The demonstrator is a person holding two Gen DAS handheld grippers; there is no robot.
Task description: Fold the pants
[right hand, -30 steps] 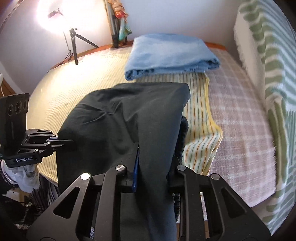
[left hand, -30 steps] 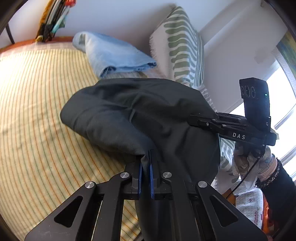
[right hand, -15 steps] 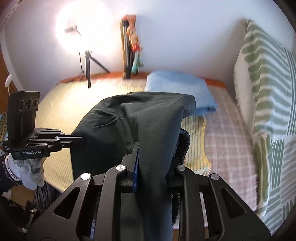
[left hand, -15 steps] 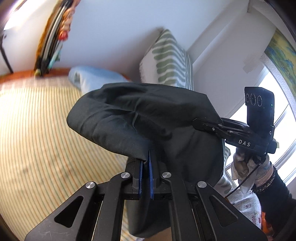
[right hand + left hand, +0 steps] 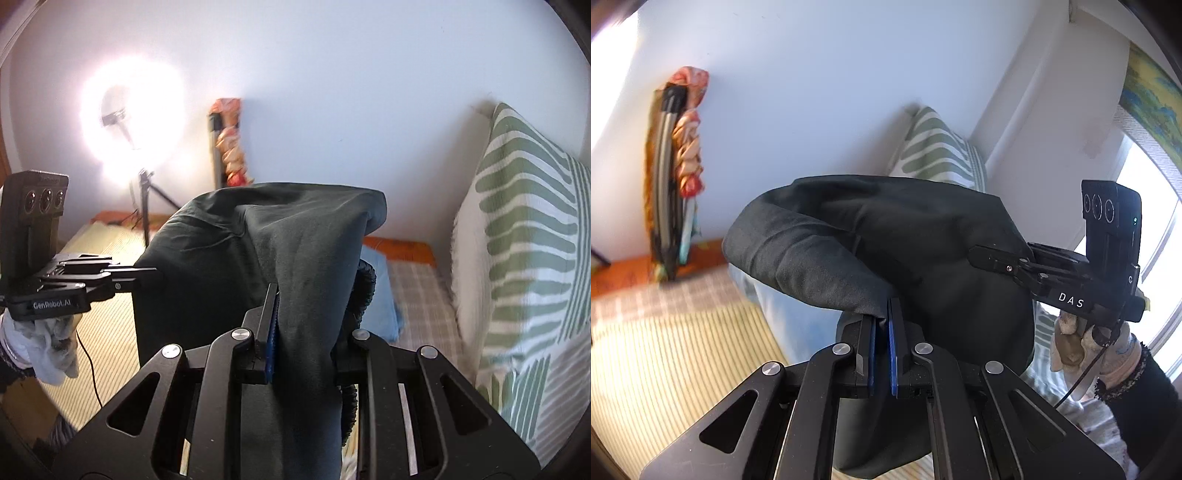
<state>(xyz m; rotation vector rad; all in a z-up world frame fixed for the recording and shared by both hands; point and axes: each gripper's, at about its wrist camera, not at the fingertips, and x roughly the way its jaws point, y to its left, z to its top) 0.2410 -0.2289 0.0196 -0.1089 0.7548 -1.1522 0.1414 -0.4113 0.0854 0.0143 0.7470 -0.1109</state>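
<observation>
While both grippers hold it off the bed, the dark green pair of pants (image 5: 905, 236) hangs draped between them in the air. The left gripper (image 5: 882, 321) has its blue pads nearly together, clenched on a thin edge of the fabric. The right gripper (image 5: 306, 314) grips a thicker bunch of cloth at the elasticated waistband (image 5: 364, 295), its jaws held a little apart by the material. A gloved hand (image 5: 1086, 343) carries the right gripper in the left wrist view. Below the pants lies the striped bed cover (image 5: 672, 354), with a folded light blue cloth (image 5: 380, 295) on it. A green-and-white patterned cushion (image 5: 524, 236) leans by the wall, and a lit ring light (image 5: 133, 122) stands on a tripod at the bed's far side.
</observation>
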